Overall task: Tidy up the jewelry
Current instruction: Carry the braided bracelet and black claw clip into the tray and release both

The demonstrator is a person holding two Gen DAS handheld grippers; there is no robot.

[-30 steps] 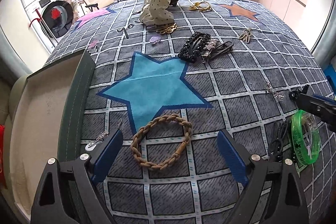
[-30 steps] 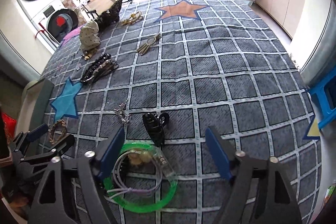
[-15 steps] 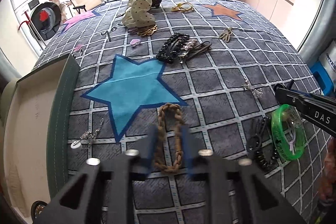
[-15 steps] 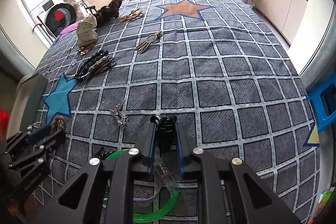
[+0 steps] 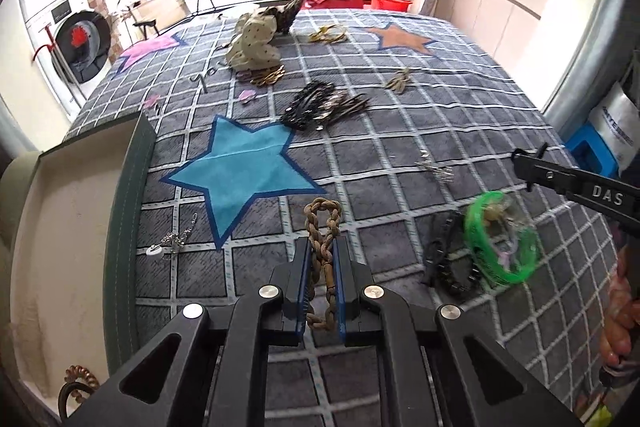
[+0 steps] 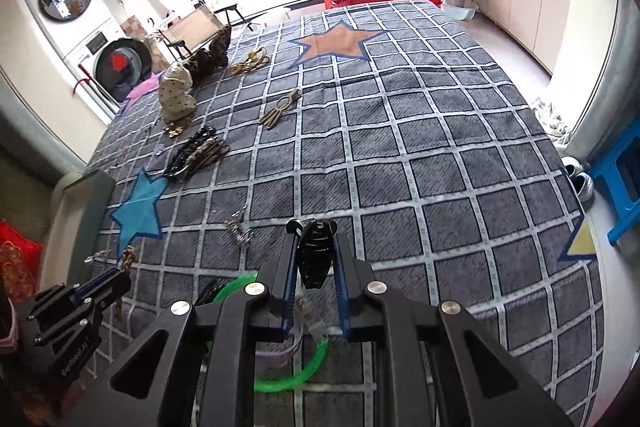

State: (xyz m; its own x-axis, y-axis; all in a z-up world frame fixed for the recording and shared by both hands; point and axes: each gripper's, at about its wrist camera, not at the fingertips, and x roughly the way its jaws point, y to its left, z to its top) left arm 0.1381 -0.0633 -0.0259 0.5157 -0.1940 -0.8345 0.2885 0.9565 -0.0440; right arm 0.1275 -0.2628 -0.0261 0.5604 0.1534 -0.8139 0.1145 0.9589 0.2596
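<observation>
gripping a braided band (image 5: 322, 251), left hand-held gripper (image 5: 322, 247); right hand-held gripper (image 6: 316, 251) clamps black claw clip (image 6: 316, 254).

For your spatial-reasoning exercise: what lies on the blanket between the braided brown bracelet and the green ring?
In the left wrist view, a black coiled hair tie lies between the braided brown bracelet and the green ring, close beside the ring.

Left claw (image 5: 322, 247) clamped on braided brown band (image 5: 323, 247), over grid-patterned cloth (image 5: 400, 155). Green bangle (image 5: 500, 239) at 3 o'clock; open box (image 5: 72, 227) at 9; blue star (image 5: 244, 171) at 11.
</observation>
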